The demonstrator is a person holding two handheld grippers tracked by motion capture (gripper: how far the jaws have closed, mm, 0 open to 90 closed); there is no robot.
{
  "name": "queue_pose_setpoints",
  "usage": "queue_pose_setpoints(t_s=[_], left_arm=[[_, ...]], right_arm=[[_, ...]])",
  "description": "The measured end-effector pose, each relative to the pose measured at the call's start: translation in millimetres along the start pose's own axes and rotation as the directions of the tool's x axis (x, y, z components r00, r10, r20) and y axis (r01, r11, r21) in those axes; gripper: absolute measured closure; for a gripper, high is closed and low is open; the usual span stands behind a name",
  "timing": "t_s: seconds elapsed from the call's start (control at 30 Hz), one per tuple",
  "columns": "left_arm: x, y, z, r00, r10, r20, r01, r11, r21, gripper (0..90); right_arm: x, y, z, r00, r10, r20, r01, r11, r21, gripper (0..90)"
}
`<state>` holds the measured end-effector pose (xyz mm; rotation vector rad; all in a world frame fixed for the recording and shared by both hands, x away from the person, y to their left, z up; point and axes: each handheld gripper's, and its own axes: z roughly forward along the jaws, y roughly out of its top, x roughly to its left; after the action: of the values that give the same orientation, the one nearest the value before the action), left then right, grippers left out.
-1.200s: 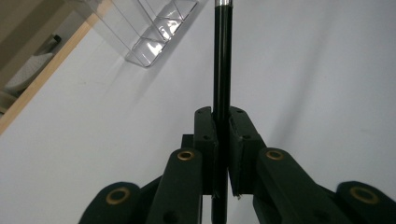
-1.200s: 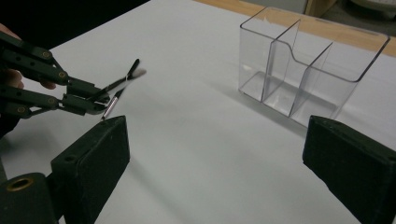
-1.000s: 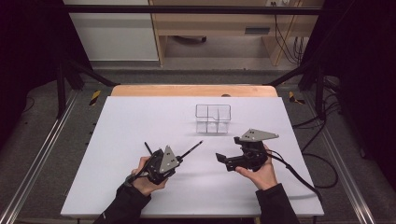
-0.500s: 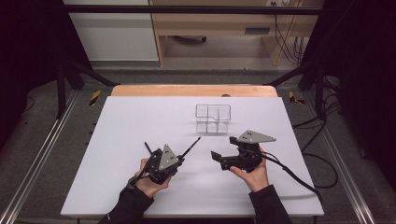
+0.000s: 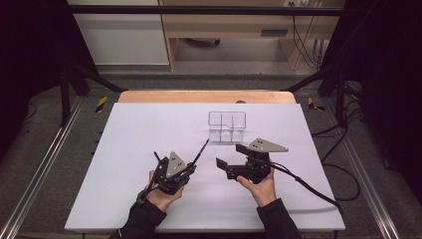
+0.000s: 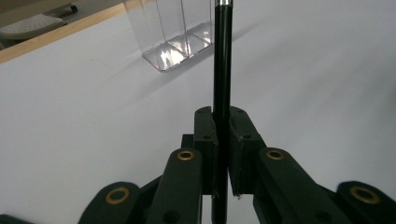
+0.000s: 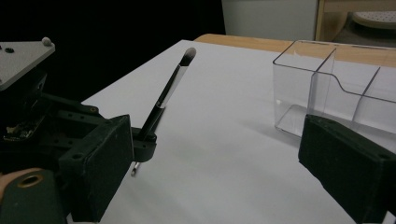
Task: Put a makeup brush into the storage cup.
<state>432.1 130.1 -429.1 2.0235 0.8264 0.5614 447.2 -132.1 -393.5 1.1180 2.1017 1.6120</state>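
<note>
A slim black brush [image 5: 200, 152] with a silver ferrule and dark tip points from my left gripper [image 5: 188, 167] toward the far right. In the left gripper view the brush [image 6: 222, 70] runs up between the pads, and the left gripper [image 6: 221, 121] is shut on its handle. A clear acrylic organiser [image 5: 227, 126] with several compartments stands just past the brush tip. My right gripper [image 5: 231, 156] faces left toward the brush, open. In the right gripper view its jaws [image 7: 219, 168] stand wide apart, with the brush [image 7: 170, 91] at left and the organiser [image 7: 336, 88] at right.
A white sheet [image 5: 149, 129] covers the table, and a wooden edge [image 5: 199, 96] runs along the far side. Metal rails [image 5: 45, 164] flank the table. A cable [image 5: 308, 189] trails from the right gripper toward the near right.
The right gripper has shifted slightly left, toward the brush. The left gripper and brush have stayed put.
</note>
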Motion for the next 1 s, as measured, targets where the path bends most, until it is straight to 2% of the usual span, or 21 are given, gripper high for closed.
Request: queue_pose_setpoints(t_s=[0.13, 0.27, 0.53, 0.67, 0.73, 0.9, 1.0], left_arm=[[0.9, 1.4, -1.3, 0.9994, -0.033, -0.011, 0.032, 0.9991, -0.026, 82.7], [2.7, 3.6, -1.8, 0.9975, -0.070, -0.008, 0.070, 0.9964, -0.047, 82.6], [0.2, 11.6, -0.1, 0.9958, -0.092, -0.005, 0.091, 0.9935, -0.067, 82.7], [-2.4, 17.6, 0.5, 0.9947, -0.103, -0.003, 0.102, 0.9914, -0.081, 82.7], [-3.0, 19.4, 0.9, 0.9943, -0.107, -0.004, 0.106, 0.9906, -0.086, 82.7], [-4.6, 22.5, 2.8, 0.9926, -0.122, -0.004, 0.121, 0.9882, -0.094, 82.7], [-6.5, 25.0, 3.7, 0.9912, -0.132, -0.001, 0.131, 0.9858, -0.104, 82.7]], right_arm=[[4.3, 2.0, 2.3, 0.9999, 0.000, 0.011, 0.000, 1.000, -0.021, 11.2], [5.6, 2.8, 4.3, 0.9995, 0.031, -0.004, -0.031, 0.998, -0.046, 12.0], [5.9, 3.4, 9.1, 0.9968, 0.077, -0.019, -0.078, 0.994, -0.079, 13.2], [7.8, 5.2, 11.0, 0.9970, 0.075, -0.015, -0.077, 0.993, -0.088, 14.1], [9.9, 7.7, 12.9, 0.9954, 0.090, -0.032, -0.093, 0.990, -0.106, 16.8], [12.4, 10.1, 16.9, 0.9943, 0.099, -0.040, -0.103, 0.987, -0.125, 21.2], [12.6, 10.6, 19.5, 0.9913, 0.121, -0.052, -0.127, 0.983, -0.131, 24.6]])
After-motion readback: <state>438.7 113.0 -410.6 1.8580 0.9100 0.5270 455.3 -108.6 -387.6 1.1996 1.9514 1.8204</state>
